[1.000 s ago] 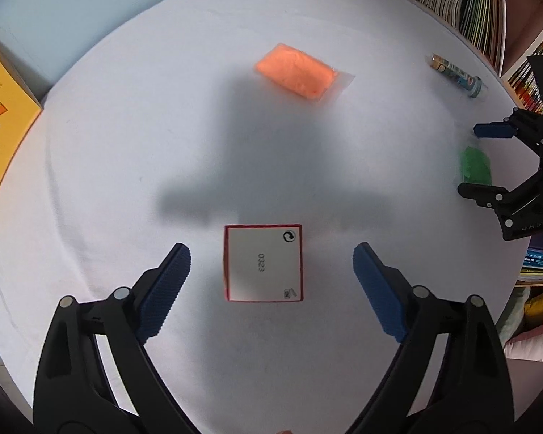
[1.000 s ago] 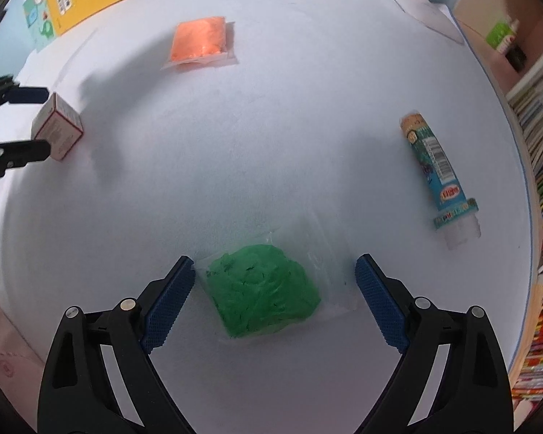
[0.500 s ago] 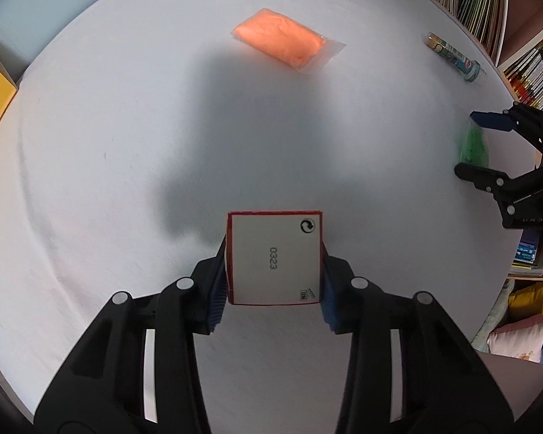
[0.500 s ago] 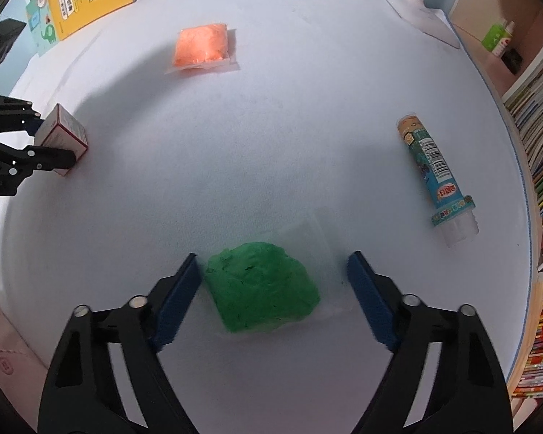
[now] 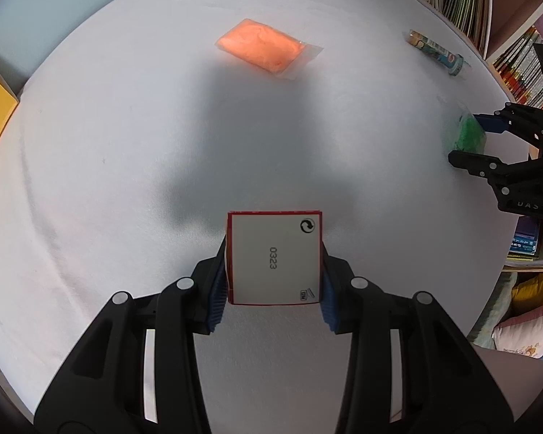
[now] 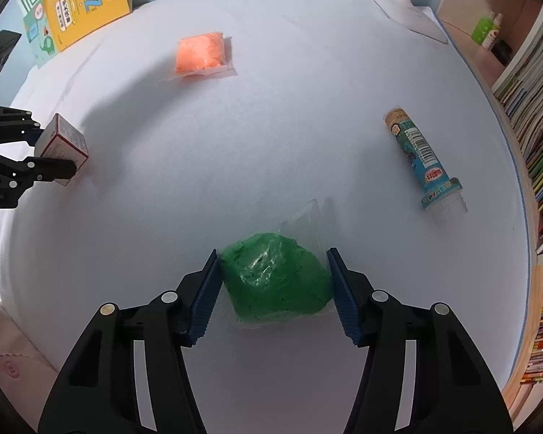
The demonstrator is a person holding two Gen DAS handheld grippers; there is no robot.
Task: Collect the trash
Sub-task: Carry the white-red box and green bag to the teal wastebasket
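Note:
My left gripper (image 5: 273, 275) is shut on a small white box with red edges (image 5: 274, 258), printed "0323"; the box also shows in the right wrist view (image 6: 63, 143). My right gripper (image 6: 273, 289) is shut on a clear bag of green clay (image 6: 277, 282), both pads touching its sides; the bag shows at the right in the left wrist view (image 5: 470, 133). An orange clay bag (image 5: 260, 49) lies farther back on the white table (image 5: 108, 144); it also shows in the right wrist view (image 6: 201, 54). A blue tube (image 6: 423, 161) lies to the right.
Yellow and green children's books (image 6: 76, 3) lean at the table's back left. A white lamp base (image 6: 412, 14) stands at the back right. Bookshelves (image 6: 535, 126) run along the right edge. Cushions (image 5: 521, 329) lie beyond the table.
Both grippers went from wide open to closed: the left on the white box, the right on the green clay bag. The left wrist view has shifted a little.

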